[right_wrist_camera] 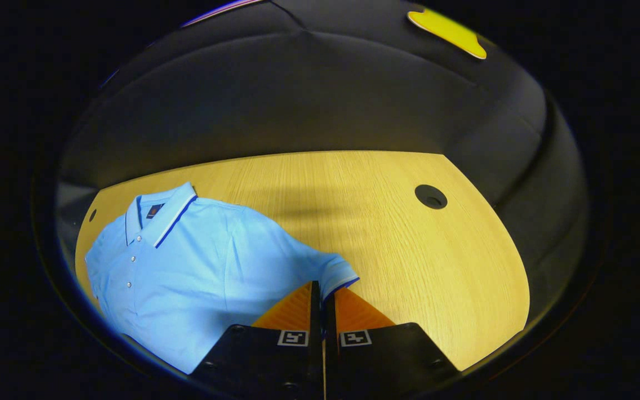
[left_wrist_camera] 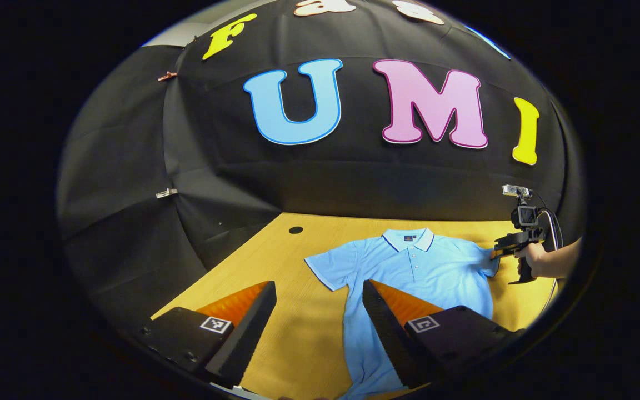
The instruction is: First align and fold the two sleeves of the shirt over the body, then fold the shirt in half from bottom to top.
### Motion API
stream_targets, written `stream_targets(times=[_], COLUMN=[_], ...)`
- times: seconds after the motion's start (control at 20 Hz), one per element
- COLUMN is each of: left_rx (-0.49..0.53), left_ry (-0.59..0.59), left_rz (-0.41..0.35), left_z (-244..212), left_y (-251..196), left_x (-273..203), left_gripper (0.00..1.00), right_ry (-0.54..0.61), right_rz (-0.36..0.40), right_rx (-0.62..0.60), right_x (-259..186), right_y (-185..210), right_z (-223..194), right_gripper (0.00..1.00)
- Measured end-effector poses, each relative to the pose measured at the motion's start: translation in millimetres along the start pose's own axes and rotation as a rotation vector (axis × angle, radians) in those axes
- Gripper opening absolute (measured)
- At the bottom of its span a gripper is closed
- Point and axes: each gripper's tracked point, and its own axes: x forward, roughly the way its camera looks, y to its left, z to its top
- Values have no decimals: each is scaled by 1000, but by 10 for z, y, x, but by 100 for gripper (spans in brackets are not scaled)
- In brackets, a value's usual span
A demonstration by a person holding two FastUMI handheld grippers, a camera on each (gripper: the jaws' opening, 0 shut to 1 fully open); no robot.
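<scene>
A light-blue shirt (left_wrist_camera: 425, 272) lies flat on the desk (right_wrist_camera: 409, 250) as the right hand-held gripper (right_wrist_camera: 323, 291) pinches one sleeve (right_wrist_camera: 336, 275) and the left hand-held gripper (left_wrist_camera: 320, 311) hangs wide apart above; a thin hem grip could slip mid-fold, skewing the sleeve.

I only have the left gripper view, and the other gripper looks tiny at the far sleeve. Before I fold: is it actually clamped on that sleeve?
Observer: Yes. In the right gripper view, the right gripper has its jaws closed, with the hem of the short sleeve of the light blue polo shirt pinched at its tips.
Operator: Anything on the table beyond it?
Observer: Just a round dark hole in the yellow wooden table, well apart from the sleeve.
</scene>
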Motion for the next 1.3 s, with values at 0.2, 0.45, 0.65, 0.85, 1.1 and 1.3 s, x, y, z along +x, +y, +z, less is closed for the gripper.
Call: stream_targets(times=[0.2,0.45,0.65,0.85,1.1,1.3], left_rx=[26,19,13,40,-2,-21], left_ry=[-20,-28,-56,-45,-23,5], left_rz=[7,8,20,55,55,39], left_z=[4,52,155,114,44,-36], left_y=[7,1,102,202,296,300], left_x=[-42,-87,-184,-281,-435,-355], left_gripper=[99,99,99,99,99,99], right_ry=[-37,-113,-151,-144,-85,-63], right_rz=[11,55,123,220,315,434], right_rx=[-58,-166,-281,-368,-409,-360], right_x=[-101,-292,-421,-499,-578,-729], right_y=[72,445,964,1621,2222,2641], right_z=[220,526,604,462,145,7], right_gripper=[6,6,6,6,6,18])
